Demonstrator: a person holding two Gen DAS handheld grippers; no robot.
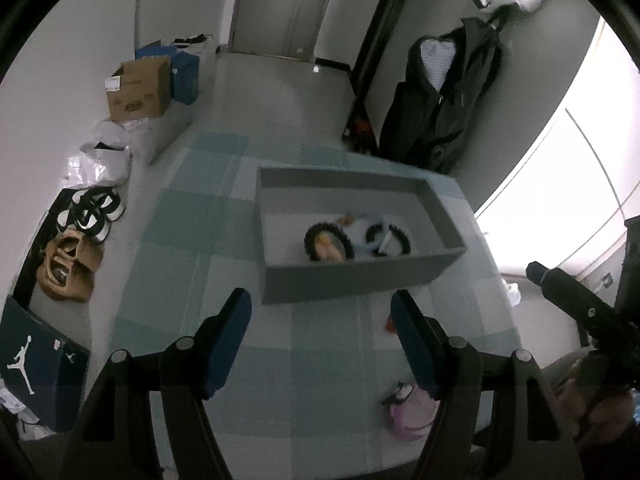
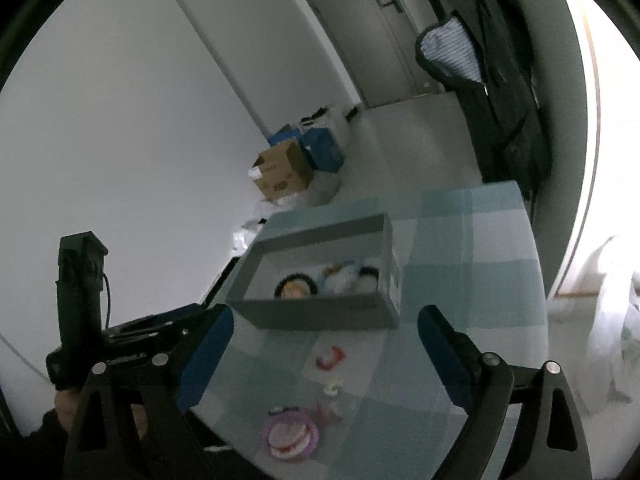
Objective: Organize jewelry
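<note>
An open grey box (image 1: pixel 352 276) stands on the teal checked tablecloth (image 1: pixel 180 240). Inside it lie a black beaded bracelet (image 1: pixel 329 240), a second black one (image 1: pixel 389 239) and some pale blue and orange pieces. My left gripper (image 1: pixel 322 312) is open just short of the box's front wall, with nothing between its fingers. My right gripper (image 2: pixel 326 312) is open wide and empty, facing the same box (image 2: pixel 316 236). On the cloth below it lie a red piece (image 2: pixel 330 358), a small white piece (image 2: pixel 333 388) and a pink and purple bracelet pile (image 2: pixel 290 434), which also shows in the left wrist view (image 1: pixel 408 408).
On the floor to the left are a cardboard box (image 1: pixel 138 90), shoes (image 1: pixel 68 264) and a dark shoe box (image 1: pixel 36 364). A dark jacket (image 1: pixel 440 92) hangs beyond the table's far right corner. A bright window lies to the right.
</note>
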